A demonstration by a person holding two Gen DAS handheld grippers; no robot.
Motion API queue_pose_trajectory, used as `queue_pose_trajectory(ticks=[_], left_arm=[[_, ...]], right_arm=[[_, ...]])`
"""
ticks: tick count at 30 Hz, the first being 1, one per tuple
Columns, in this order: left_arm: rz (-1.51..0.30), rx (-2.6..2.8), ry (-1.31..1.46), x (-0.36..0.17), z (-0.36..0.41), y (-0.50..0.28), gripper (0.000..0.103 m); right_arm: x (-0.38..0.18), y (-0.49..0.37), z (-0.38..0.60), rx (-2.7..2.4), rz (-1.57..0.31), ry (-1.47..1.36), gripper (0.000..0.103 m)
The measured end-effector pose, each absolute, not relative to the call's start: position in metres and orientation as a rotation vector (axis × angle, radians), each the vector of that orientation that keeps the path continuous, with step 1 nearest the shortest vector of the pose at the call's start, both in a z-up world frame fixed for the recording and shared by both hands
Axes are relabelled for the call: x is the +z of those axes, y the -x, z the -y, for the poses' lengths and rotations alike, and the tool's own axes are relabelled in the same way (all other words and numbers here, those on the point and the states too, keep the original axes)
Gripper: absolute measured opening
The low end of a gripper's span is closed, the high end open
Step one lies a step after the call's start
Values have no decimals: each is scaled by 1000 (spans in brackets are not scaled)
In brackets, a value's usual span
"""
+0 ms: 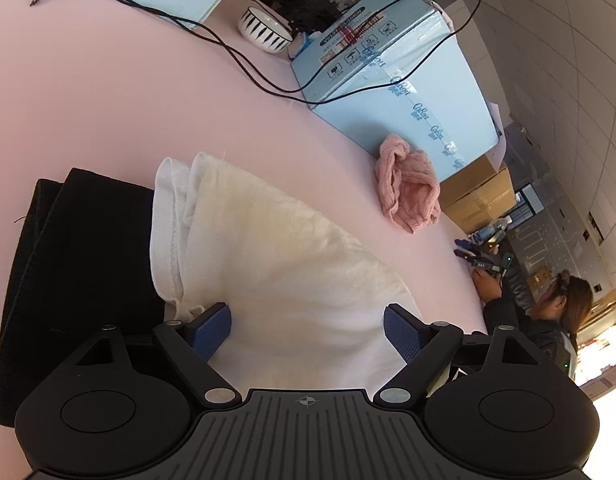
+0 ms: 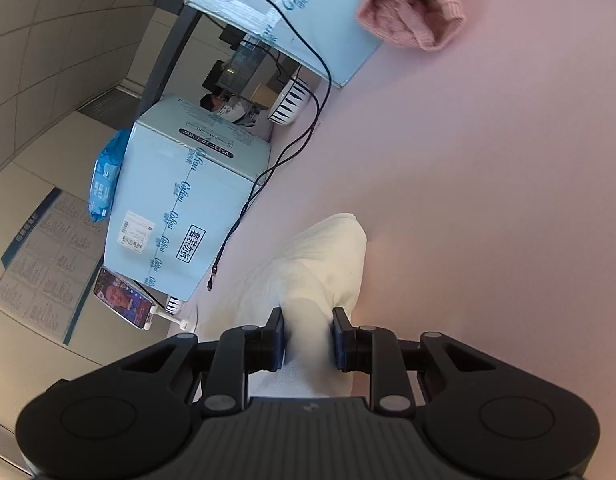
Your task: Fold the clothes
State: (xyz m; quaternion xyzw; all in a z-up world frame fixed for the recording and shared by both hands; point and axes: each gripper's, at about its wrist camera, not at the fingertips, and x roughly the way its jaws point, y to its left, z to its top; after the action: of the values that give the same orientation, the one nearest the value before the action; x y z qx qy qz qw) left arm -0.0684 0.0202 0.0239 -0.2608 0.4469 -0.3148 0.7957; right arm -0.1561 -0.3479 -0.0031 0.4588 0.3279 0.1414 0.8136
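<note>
**White garment half gathered on the pink surface**

Lying on the pink surface (image 1: 108,92), the white garment (image 1: 292,264), rumpled and partly doubled over itself, one hemmed edge overlapping a black garment (image 1: 76,264) just beside it. Beyond the white garment, well apart from it, a crumpled pink knit (image 1: 408,188) resting against the side of a light blue carton (image 1: 408,76). Farther beyond the white garment, near the carton's far end, a white bowl with black markings (image 1: 264,28), and black cables (image 1: 188,24) trailing over the surface and across the carton.

Left gripper (image 1: 308,330) poised over the near part of the white garment, blue-padded fingers (image 1: 212,330) spread wide, nothing between them; touching the cloth or hovering just above it, hard to tell from this angle.

Right gripper (image 2: 308,338) closed narrowly on a raised fold of the white garment (image 2: 320,272), fingers (image 2: 278,338) pressing the cloth from both sides, the fabric bunching up between them and trailing away onto the surface (image 2: 488,200). From that view, beyond the white garment, the pink knit (image 2: 416,12) again beside a carton (image 2: 292,8), a second blue carton (image 2: 188,192) off to the side, a phone on a stand (image 2: 122,300) at its foot.
</note>
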Motion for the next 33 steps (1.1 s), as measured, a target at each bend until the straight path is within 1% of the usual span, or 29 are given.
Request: queue_pose_trajectory(ticks=[5,9,11,12,15,22,26,29,33], left_arm=[[-859,-578,325,52,-23,80,86],[-954,-532,172,42,-18,68,86],[-941,-526,98,37,-11,68,86],[-935,-524,84,36,-9,69,88],[-931,-523,79,36,-8,70,92],[-933,-529,118,35,-11,67,92],[-921,-541,150,33,-14,65,93],[-888,-575,170,30,-21,68,93],[-879,-702,286,30,-64,76,93]], right_arm=[[-4,156,346,293,-696,-970,26],[-10,155,349,301,-709,-1011,28],[-13,154,350,300,-720,-1040,28],[-14,154,350,298,-719,-1045,28],[-5,159,344,287,-677,-972,26],[53,175,301,391,-475,-699,25],[74,174,262,485,-447,-581,25],[78,169,235,518,-451,-520,25],[79,171,204,527,-412,-412,25]])
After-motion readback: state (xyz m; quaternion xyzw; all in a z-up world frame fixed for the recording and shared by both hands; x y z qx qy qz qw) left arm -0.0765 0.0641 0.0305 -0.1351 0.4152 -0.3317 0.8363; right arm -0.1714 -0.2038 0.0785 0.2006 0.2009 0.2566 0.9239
